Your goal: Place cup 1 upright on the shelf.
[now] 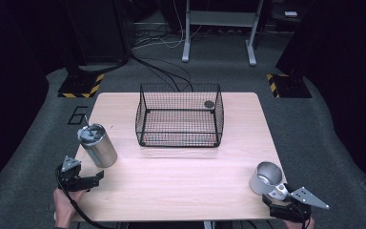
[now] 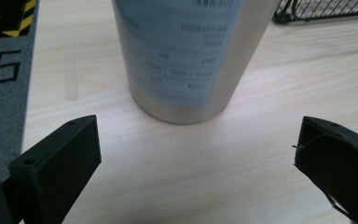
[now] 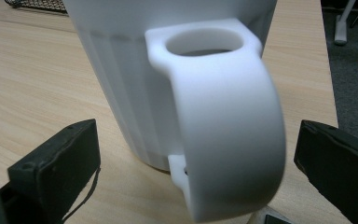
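Note:
A steel tumbler (image 1: 98,145) with a grey lid stands upright at the table's left side; its labelled body (image 2: 186,60) rises just beyond my left gripper (image 1: 94,178), which is open and a short way in front of it. A white mug (image 1: 266,178) stands near the front right corner. Its handle (image 3: 226,121) points at my right gripper (image 1: 279,192), which is open, with the handle between the spread jaws and touching neither. A black wire basket (image 1: 179,116) sits at the table's middle back, with a small dark round thing (image 1: 209,104) at its far right corner.
The wooden table (image 1: 181,176) has bare room in its middle and front. Grey floor mat with a painted "6" (image 2: 4,67) lies off the left edge. Black and yellow striped bases (image 1: 81,86) and a metal frame (image 1: 219,28) stand behind the table.

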